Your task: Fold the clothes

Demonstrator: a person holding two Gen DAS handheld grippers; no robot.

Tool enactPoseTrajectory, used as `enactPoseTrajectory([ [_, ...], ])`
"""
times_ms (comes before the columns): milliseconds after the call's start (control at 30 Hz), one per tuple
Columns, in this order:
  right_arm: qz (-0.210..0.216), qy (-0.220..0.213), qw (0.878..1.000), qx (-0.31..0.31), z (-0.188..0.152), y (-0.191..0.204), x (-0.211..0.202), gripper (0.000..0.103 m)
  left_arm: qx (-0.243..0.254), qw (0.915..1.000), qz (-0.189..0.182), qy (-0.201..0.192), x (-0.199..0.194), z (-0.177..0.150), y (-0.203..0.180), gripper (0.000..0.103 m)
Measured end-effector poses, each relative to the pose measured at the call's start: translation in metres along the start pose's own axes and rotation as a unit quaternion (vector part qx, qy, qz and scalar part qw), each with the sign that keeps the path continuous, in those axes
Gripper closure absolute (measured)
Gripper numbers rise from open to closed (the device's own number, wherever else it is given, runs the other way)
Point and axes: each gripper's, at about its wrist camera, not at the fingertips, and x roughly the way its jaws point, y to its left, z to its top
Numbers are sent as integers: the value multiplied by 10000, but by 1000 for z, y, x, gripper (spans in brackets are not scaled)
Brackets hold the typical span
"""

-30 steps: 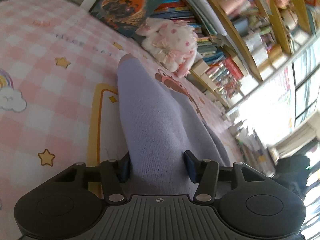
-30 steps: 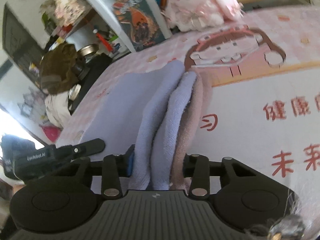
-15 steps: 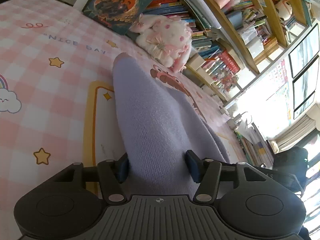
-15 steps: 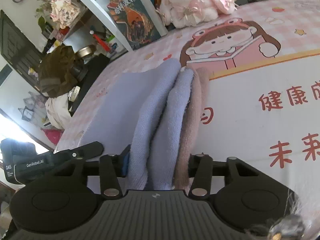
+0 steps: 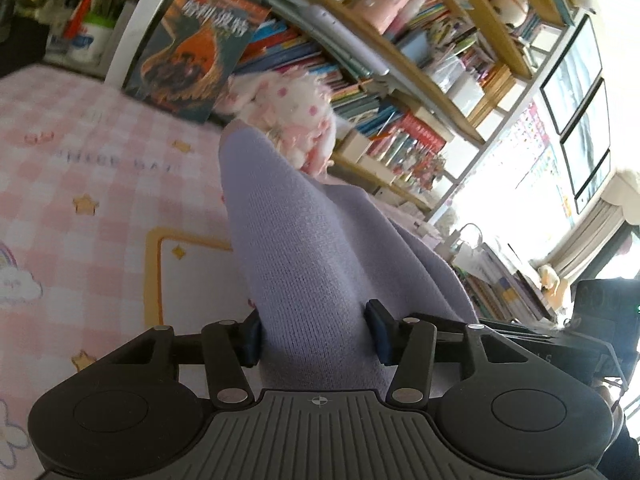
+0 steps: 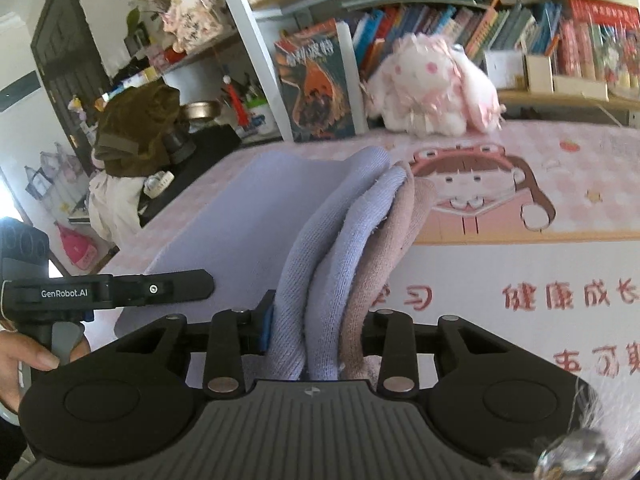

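A lilac knit garment (image 5: pixel 304 248) runs away from my left gripper (image 5: pixel 316 336), which is shut on a thick bunch of it above the pink checked bedspread (image 5: pixel 80 168). In the right wrist view the same garment (image 6: pixel 240 208) lies partly spread on the bed. Its folded edge, lilac layers with a dusty pink layer (image 6: pixel 392 236), passes between the pads of my right gripper (image 6: pixel 316 328). Those jaws are closing and press on the folds. The left gripper's black finger (image 6: pixel 160 289) and a hand (image 6: pixel 24 360) show at the left edge.
A white and pink plush rabbit (image 6: pixel 432 88) and a large upright book (image 6: pixel 320 84) stand at the bed's far edge, with packed bookshelves (image 5: pixel 420 80) behind. Dark clutter and a brown bundle (image 6: pixel 136 132) lie off the bed's left side. Bright windows (image 5: pixel 576 80) are on the right.
Both grippers have risen with the garment held in them, and each has rolled a little. The views now show more of the shelves and less of the bedspread.
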Motion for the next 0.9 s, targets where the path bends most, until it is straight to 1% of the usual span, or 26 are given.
enactPoseTrajectory([
  [233,-1,-83,9998,-171,13,6,-2,70,57,10000,-7,-42,-1,13,-1,53],
  [433,-11,-89,9996,-250,29,7,9,70,79,9999,62,-110,4,26,4,53],
  [733,52,-73,9997,-229,55,-3,44,70,61,9996,235,-167,24,54,24,53],
  [900,93,-88,9996,-234,78,-12,72,70,54,9992,328,-220,44,78,38,53],
])
